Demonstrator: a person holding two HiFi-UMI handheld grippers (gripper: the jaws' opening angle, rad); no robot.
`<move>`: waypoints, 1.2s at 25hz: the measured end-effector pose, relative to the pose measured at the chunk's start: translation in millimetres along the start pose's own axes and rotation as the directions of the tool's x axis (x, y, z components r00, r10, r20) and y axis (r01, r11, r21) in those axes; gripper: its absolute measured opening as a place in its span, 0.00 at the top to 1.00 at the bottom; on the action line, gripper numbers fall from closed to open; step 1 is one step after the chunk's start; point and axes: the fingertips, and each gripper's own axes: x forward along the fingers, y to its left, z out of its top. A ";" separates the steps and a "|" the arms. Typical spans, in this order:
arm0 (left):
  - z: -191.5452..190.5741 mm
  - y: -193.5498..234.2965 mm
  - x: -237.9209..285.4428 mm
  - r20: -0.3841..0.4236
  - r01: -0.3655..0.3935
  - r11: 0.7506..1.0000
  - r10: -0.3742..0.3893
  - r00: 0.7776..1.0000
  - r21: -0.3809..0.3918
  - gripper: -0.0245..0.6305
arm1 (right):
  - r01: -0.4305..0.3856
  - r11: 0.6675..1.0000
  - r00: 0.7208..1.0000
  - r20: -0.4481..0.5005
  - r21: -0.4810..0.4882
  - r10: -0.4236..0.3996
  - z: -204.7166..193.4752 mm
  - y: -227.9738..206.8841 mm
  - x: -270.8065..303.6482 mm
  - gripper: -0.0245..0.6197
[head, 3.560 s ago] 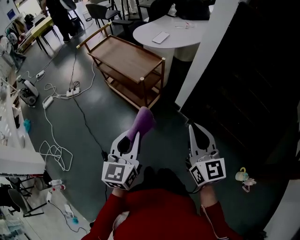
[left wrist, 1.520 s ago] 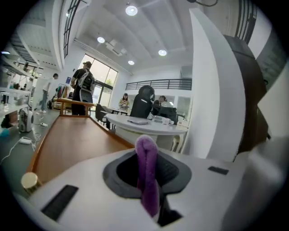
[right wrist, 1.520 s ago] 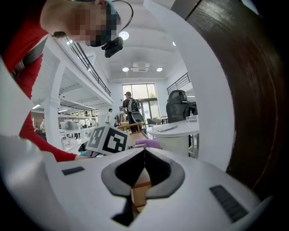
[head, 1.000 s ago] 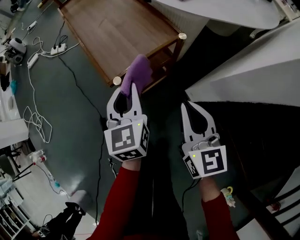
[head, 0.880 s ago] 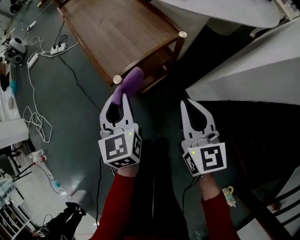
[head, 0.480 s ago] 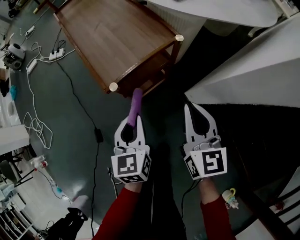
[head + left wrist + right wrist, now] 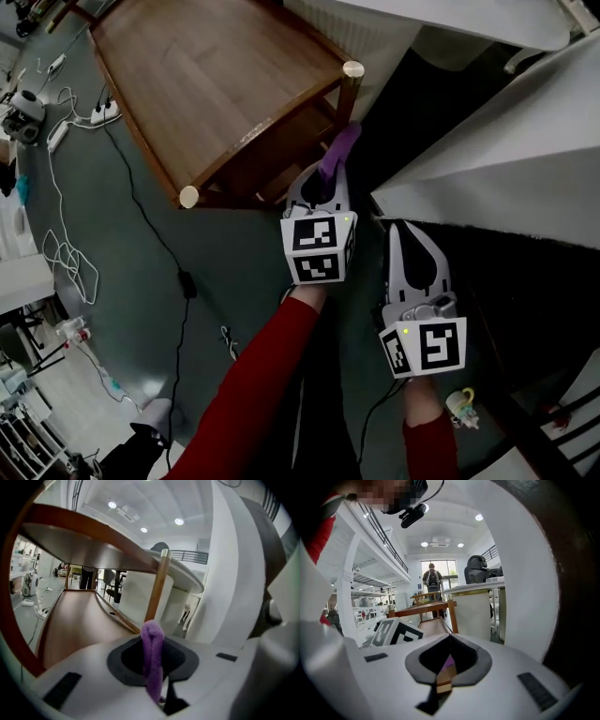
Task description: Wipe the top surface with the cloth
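Observation:
The wooden cart's top (image 7: 216, 75) fills the upper left of the head view, with a round-capped corner post (image 7: 352, 68) at its near right. My left gripper (image 7: 325, 173) is shut on the purple cloth (image 7: 339, 148), beside that corner and level with the lower shelf. In the left gripper view the cloth (image 7: 152, 639) sticks up folded between the jaws, facing the underside of the top (image 7: 89, 550), the lower shelf (image 7: 70, 625) and the post (image 7: 159, 588). My right gripper (image 7: 403, 228) is shut and holds nothing, behind and to the right of the left one.
A white round table (image 7: 469, 14) stands beyond the cart. A white panel (image 7: 497, 141) runs along the right. Cables and power strips (image 7: 56, 131) lie on the dark floor at left. A small toy (image 7: 459, 405) lies near my right arm.
My left gripper has carried the cloth rightward and forward, from in front of the cart's near left corner to its near right corner. The right gripper stays shut and sits slightly lower in view.

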 end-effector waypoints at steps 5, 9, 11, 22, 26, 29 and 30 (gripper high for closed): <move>-13.6 30.9 -0.3 -0.010 -0.100 0.995 0.100 0.995 -0.018 0.88 | -0.021 1.000 1.000 -0.005 -0.007 0.021 -7.2 -1.6 8.7 0.94; -28.4 66.3 -40.1 -0.030 -0.222 0.968 0.220 0.975 -0.116 0.88 | -0.048 0.999 0.999 -0.016 -0.002 0.048 -10.6 8.2 17.0 0.94; -45.5 82.5 -66.3 -0.051 -0.278 0.949 0.273 0.961 -0.151 0.88 | -0.055 0.998 0.998 -0.023 0.006 0.056 -13.7 11.3 17.9 0.94; -108.2 153.0 -151.8 -0.151 -0.433 0.885 0.411 0.899 -0.172 0.88 | -0.097 0.995 0.995 -0.036 -0.006 0.097 -28.5 32.2 23.2 0.94; -127.2 85.0 -127.5 -0.177 -0.235 0.966 0.214 0.961 -0.104 0.88 | -0.089 0.996 0.995 -0.046 -0.012 0.089 -38.8 26.7 24.4 0.94; -128.3 34.2 -78.0 -0.136 -0.049 0.996 0.038 0.990 -0.075 0.88 | -0.079 0.997 0.996 -0.038 -0.022 0.078 -50.7 12.9 29.5 0.94; -126.3 22.4 -57.8 -0.116 -0.004 0.998 -0.003 0.993 -0.062 0.88 | -0.072 0.997 0.997 -0.033 -0.023 0.071 -56.4 6.4 31.5 0.94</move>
